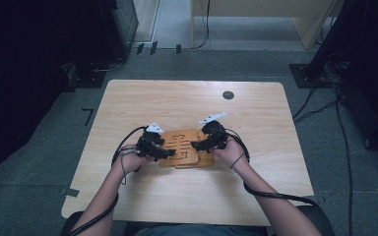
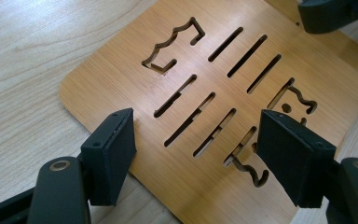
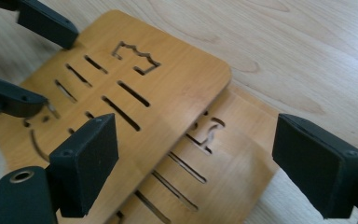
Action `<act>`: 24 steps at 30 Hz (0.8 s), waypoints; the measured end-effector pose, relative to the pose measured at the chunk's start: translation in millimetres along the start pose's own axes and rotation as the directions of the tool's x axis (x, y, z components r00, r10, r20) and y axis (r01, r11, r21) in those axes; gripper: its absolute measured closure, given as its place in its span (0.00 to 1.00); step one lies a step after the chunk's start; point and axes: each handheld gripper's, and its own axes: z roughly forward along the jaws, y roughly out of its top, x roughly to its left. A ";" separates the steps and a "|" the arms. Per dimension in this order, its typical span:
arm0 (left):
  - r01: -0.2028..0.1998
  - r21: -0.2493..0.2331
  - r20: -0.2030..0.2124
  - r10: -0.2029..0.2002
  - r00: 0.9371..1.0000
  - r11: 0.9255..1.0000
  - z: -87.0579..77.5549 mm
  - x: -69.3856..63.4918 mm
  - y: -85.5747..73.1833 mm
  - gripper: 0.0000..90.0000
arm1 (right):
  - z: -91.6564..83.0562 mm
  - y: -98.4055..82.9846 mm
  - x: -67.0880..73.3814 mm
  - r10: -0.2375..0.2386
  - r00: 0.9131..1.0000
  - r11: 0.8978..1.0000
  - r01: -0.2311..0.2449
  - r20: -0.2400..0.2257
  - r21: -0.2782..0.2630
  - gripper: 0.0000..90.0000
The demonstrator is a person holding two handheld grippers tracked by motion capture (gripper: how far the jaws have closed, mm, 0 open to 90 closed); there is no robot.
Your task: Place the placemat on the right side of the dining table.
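the wooden table [image 1: 142, 98] carries everything: a pale, grained top, with two thin wooden boards stacked near its front middle, between the person's hands.

the upper board [image 1: 182, 143] is the larger thing in play, a honey-coloured panel with rounded corners. in the high view its long axis looks to run across the table, from one hand to the other, though the outline is close to square. it lies offset on the lower board [image 3: 223, 154], which peeks out on the right gripper's side, so the two edges do not line up.

the left gripper [image 2: 196, 144] sits at the left edge of the upper board, jaws pointing in over it. its jaws stand apart and released, one pad off the board's edge, the other hanging over the cut-outs; i see nothing pinched between them. the board lies straight ahead of it and just under its jaws, so this hand is the closer one to the upper board.

the right gripper [image 3: 193, 163] comes from the opposite side, jaws also wide and holding nothing, straddling the step where the upper board's edge crosses the lower one. my judgement is that the coming move turns on that overlap: which board each hand catches.

smallest, the cut-outs: rows of narrow parallel slots [image 2: 235, 49] and a crown-like notched opening [image 2: 172, 44], repeated on the lower board.
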 end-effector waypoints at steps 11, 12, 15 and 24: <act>-0.005 -0.002 0.008 0.005 1.000 1.000 1.5 -3.0 0.3 0.29 | 8.4 0.6 6.0 0.043 0.998 0.998 -0.040 -0.056 0.055 0.23; -0.006 -0.002 0.008 0.006 1.000 1.000 1.6 -3.2 0.3 0.29 | 9.2 1.0 7.1 0.043 0.997 0.997 -0.040 -0.058 0.062 0.24; -0.006 -0.001 0.010 0.006 1.000 1.000 1.8 -4.1 0.5 0.29 | 12.0 1.4 9.8 0.052 0.997 0.996 -0.047 -0.060 0.077 0.29; -0.014 -0.009 0.020 0.015 1.000 1.000 3.8 -8.2 1.1 0.29 | 15.1 2.8 8.4 0.090 0.993 0.993 -0.084 -0.074 0.086 0.37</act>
